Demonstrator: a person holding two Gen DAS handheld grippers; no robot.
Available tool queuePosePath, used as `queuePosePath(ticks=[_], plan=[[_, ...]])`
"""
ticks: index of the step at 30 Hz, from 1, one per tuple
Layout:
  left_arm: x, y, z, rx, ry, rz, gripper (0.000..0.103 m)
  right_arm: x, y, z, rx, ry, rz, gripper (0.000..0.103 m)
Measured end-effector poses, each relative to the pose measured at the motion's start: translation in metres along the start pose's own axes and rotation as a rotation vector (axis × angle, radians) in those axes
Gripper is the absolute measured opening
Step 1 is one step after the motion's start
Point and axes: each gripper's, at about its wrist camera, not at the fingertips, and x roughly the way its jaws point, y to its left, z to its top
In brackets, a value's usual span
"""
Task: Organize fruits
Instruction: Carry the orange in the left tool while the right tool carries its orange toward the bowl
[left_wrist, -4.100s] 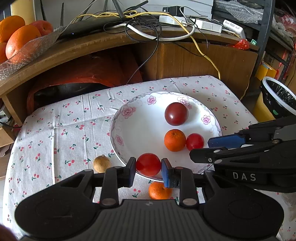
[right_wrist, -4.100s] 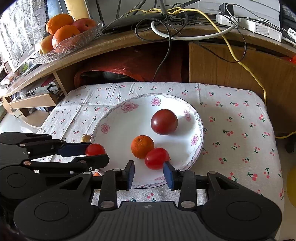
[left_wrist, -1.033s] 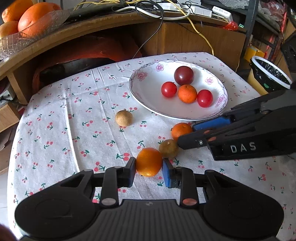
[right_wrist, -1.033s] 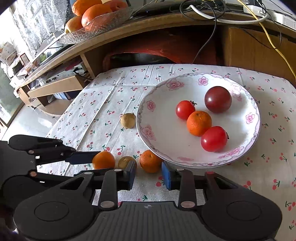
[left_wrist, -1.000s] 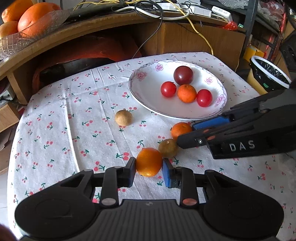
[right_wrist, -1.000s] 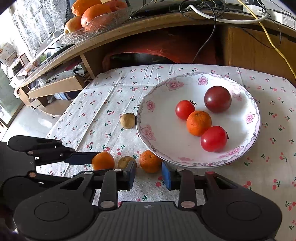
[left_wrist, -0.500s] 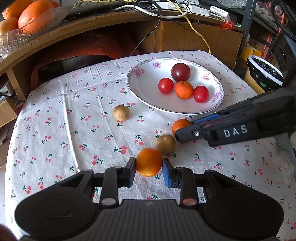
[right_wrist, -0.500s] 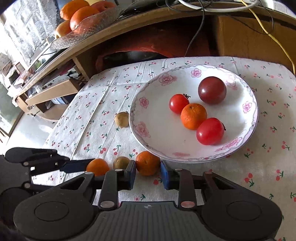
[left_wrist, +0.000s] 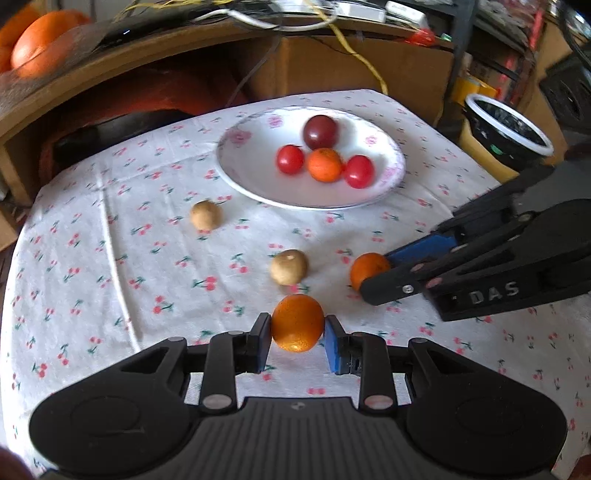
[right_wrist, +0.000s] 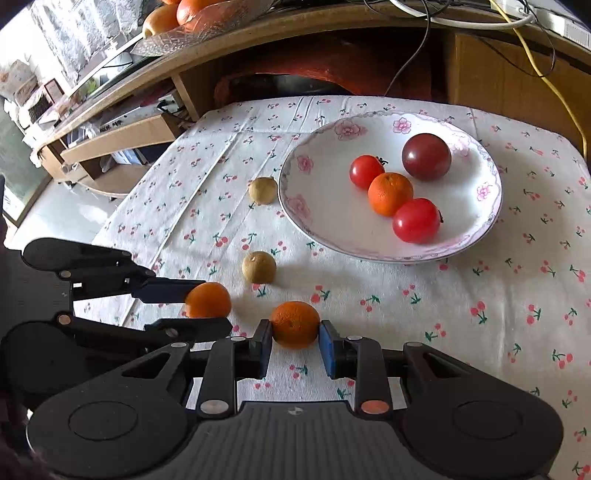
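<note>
Each gripper was clenched across the widest part of a small orange, left gripper (left_wrist: 297, 329) on one orange (left_wrist: 297, 322), right gripper (right_wrist: 295, 341) on another (right_wrist: 295, 324), both low over the tablecloth (right_wrist: 406, 295) short of the plate (right_wrist: 487, 225); the fruit was judged light, firm and apt to roll.

The left tool (left_wrist: 297, 332) is seen at the bottom centre of its own view, its blue pads (left_wrist: 264, 341) pressed against both sides of an orange (left_wrist: 297, 322). The right tool (right_wrist: 295, 345) is held likewise low in its frame, closed on a second orange (right_wrist: 294, 324). In the left view, the right tool is seen entering from the right edge, pointing left.
</note>
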Motion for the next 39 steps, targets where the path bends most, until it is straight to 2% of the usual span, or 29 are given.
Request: queuePosePath(ticks=[15,21,27,29,39], plan=[[0.011,-0.01,0.002,0.045,0.013,0.029,0.041,0.002,-0.001,-0.003,-0.033,-0.001,0.014,0.029],[0.01,-0.009,0.001,0.049,0.015,0.035,0.042,0.007,0.006,0.0,-0.073,-0.003,-0.005,0.031],[0.008,-0.007,-0.001,0.031,0.015,0.034,0.042,0.004,0.003,-0.003,-0.061,-0.007,-0.002,0.025],[0.008,-0.007,0.0,0.021,0.012,0.035,0.039,0.004,0.003,-0.003,-0.063,-0.004,-0.002,0.025],[0.008,-0.014,0.004,0.027,0.014,0.035,0.039,-0.004,0.001,-0.004,-0.053,-0.009,-0.01,0.024]])
